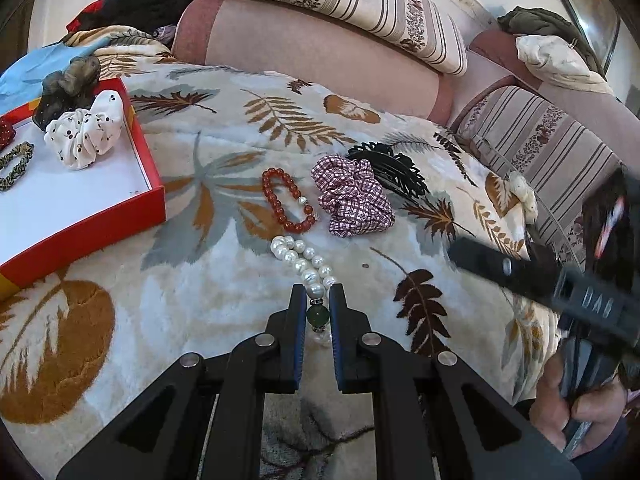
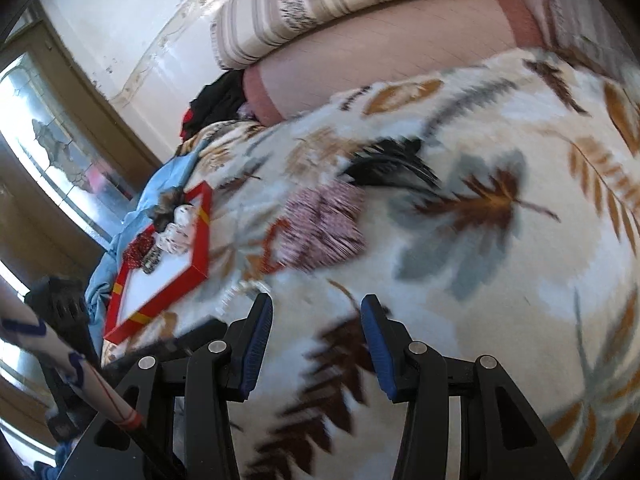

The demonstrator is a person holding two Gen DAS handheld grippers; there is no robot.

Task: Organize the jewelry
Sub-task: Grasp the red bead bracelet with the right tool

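**Pearl bracelet clamped by the left claw above the leaf blanket**

The left claw point(image 1: 314, 292) is seen closed down on a pearl bracelet point(image 1: 303, 261), the green bead of the strand being pinched between the two blue pads, while the pearl loop is laid forward on the leaf-patterned blanket point(image 1: 208, 280). Just beyond the pearls, a red bead bracelet point(image 1: 286, 200) is laid flat, and a checked scarlet-and-white scrunchie point(image 1: 352, 200) is found just beside it, touching a black hair claw clip point(image 1: 390, 170) behind. To the left, a red box point(image 1: 148, 168) with a white floor is set on the blanket; a white dotted scrunchie point(image 1: 86, 130), a dark scrunchie point(image 1: 66, 88) and a braided band point(image 1: 14, 164) are held inside it.

The right claw point(image 2: 316, 346) is held wide open above the blanket with nothing between its pads. Its view is blurred. The red box can be made out at its left.
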